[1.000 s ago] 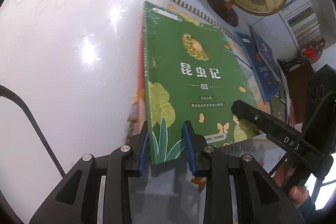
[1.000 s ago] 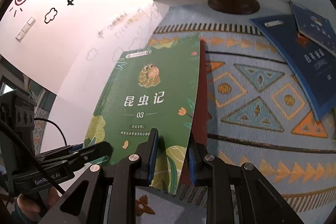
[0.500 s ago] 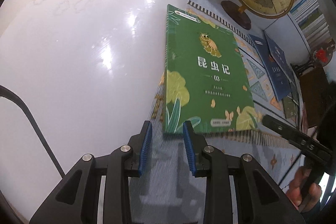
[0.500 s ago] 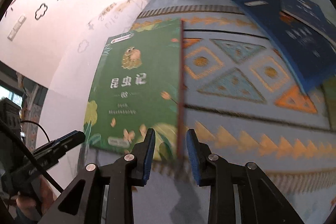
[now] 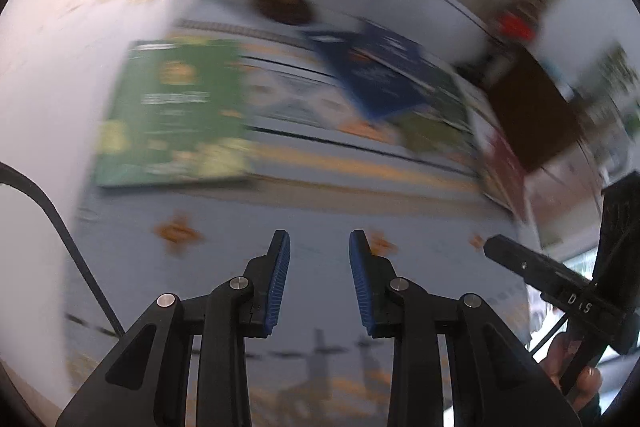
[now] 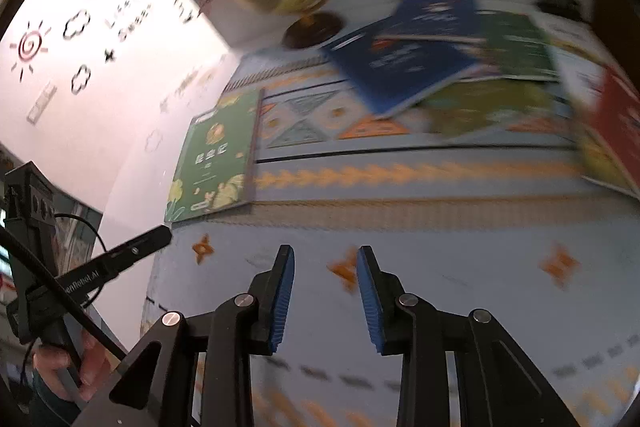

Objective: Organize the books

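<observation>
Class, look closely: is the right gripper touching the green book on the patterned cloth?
Apart. The right wrist view shows the right gripper open and empty, with patterned cloth between it and the green book.

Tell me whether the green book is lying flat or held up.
Lying flat. The green book rests cover up on the patterned cloth, and neither pair of fingers touches it; both grippers are away from it with nothing between them.
</observation>
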`<state>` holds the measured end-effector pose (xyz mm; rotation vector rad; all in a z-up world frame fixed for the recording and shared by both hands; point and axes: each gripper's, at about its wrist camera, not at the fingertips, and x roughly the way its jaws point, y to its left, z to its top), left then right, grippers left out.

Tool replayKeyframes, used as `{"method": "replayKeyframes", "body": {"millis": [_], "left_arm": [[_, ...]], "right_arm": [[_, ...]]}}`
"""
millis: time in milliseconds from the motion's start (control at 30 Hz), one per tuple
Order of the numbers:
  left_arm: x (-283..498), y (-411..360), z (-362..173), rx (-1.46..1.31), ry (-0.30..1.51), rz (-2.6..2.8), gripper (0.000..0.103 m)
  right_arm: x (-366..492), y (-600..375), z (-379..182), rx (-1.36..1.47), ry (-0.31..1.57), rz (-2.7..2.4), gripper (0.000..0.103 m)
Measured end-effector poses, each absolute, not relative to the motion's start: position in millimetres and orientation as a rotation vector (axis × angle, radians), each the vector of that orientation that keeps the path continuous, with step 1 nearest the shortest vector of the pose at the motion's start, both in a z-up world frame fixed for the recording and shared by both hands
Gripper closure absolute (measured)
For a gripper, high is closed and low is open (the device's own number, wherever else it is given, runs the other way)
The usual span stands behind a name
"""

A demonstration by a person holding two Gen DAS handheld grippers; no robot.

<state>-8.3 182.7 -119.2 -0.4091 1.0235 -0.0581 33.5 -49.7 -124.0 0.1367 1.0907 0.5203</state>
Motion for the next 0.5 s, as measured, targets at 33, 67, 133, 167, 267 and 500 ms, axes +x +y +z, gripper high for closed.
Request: {"method": "replayKeyframes", "body": {"millis": [33, 67, 133, 167, 267, 500], "left_arm": [[-11, 158, -116, -0.389, 1.025, -0.09, 0.075], [-13, 141, -115, -0.378, 1.028, -0.116, 0.075], [-18, 102, -113, -0.352, 1.037, -0.17, 0.075], [-20, 82, -112, -0.336, 1.04, -0.197, 0.075], [-27, 33, -110, -0.3, 1.048, -0.264, 0.075], [-19, -45, -102, -0.23, 1.092, -0.408, 0.048]], "right_arm": [[26, -70, -119, 0.146, 1.078, 0.5, 0.067], [19, -82, -117, 0.152, 1.068, 0.487, 0.063], [2, -125, -107, 0.173, 1.034, 0.443, 0.056], [-4, -142, -103, 0.185, 1.022, 0.423, 0.055], [-21, -192, -96, 0.231, 1.001, 0.37, 0.054], [-33, -279, -96, 0.357, 0.983, 0.256, 0.054]]}}
